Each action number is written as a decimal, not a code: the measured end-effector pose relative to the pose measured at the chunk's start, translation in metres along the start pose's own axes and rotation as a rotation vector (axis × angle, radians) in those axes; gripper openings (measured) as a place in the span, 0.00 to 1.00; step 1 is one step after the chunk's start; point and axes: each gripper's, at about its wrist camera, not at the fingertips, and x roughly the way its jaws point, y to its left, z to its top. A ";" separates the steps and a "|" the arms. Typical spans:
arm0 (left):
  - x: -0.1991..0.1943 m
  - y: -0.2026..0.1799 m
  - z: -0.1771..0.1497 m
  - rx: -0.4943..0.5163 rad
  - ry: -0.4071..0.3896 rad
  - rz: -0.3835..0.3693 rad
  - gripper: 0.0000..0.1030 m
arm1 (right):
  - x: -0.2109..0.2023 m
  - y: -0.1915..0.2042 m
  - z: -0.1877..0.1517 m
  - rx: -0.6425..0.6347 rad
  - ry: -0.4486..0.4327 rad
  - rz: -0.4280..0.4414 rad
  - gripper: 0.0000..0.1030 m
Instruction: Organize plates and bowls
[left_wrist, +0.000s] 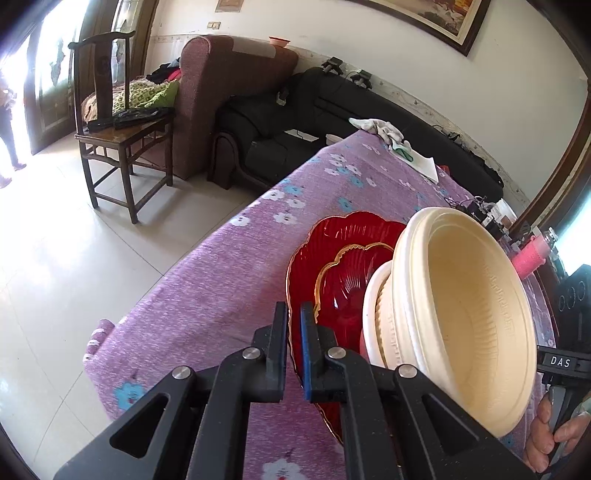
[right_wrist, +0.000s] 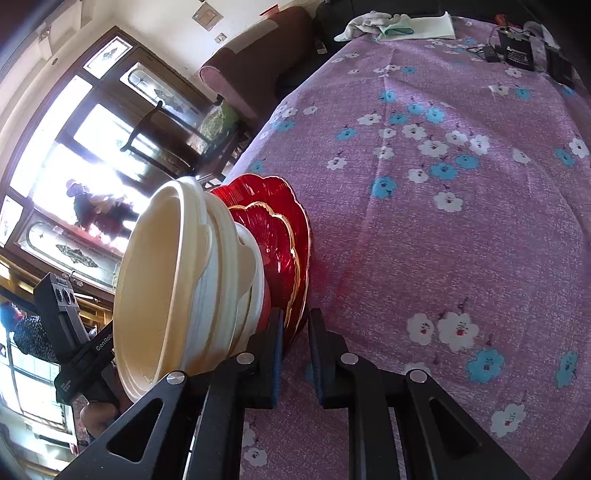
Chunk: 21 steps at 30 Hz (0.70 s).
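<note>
- Sitting low and in the middle of both views is your stack: a big red plate (left_wrist: 325, 236) at the bottom, a small red plate with a gold edge (left_wrist: 351, 280) on it, then cream bowls on top.
- The big cream bowl (left_wrist: 476, 314) is nested on a smaller cream bowl (left_wrist: 373, 314), and it fills the lower right of the left wrist view.
- In the right wrist view the same stack stands at the lower left, with the big red plate (right_wrist: 301, 221) resting on the purple flowered cloth (right_wrist: 443, 229).
- Your left gripper (left_wrist: 294, 314) is at the bottom middle of its view, and its tongs are squeezed onto the rim of the big red plate.
- Your right gripper (right_wrist: 295, 325) is at the bottom middle of its view, and its tongs pinch the edge of the red plates on the other side.
- Your right hand (left_wrist: 546, 435) shows at the lower right edge of the left wrist view, wrapped round its black handle.
- Far up the cloth, near the top of each view, lie a white rag (left_wrist: 380, 129) and a white paper (left_wrist: 421, 160).
- Small black boxes with wires (right_wrist: 517, 53) sit at the upper right of the right wrist view.
- Beyond the table, in the upper left of the left wrist view, you can see a wooden chair (left_wrist: 114, 122), a brown armchair (left_wrist: 221, 96) and a black sofa (left_wrist: 314, 110).
</note>
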 end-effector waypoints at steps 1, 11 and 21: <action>0.002 -0.006 -0.001 0.006 0.005 -0.005 0.05 | -0.004 -0.003 -0.001 0.004 -0.006 -0.004 0.15; 0.035 -0.104 -0.005 0.126 0.064 -0.060 0.05 | -0.074 -0.065 -0.017 0.096 -0.107 -0.050 0.16; 0.072 -0.229 -0.021 0.290 0.128 -0.122 0.06 | -0.168 -0.156 -0.042 0.277 -0.269 -0.129 0.15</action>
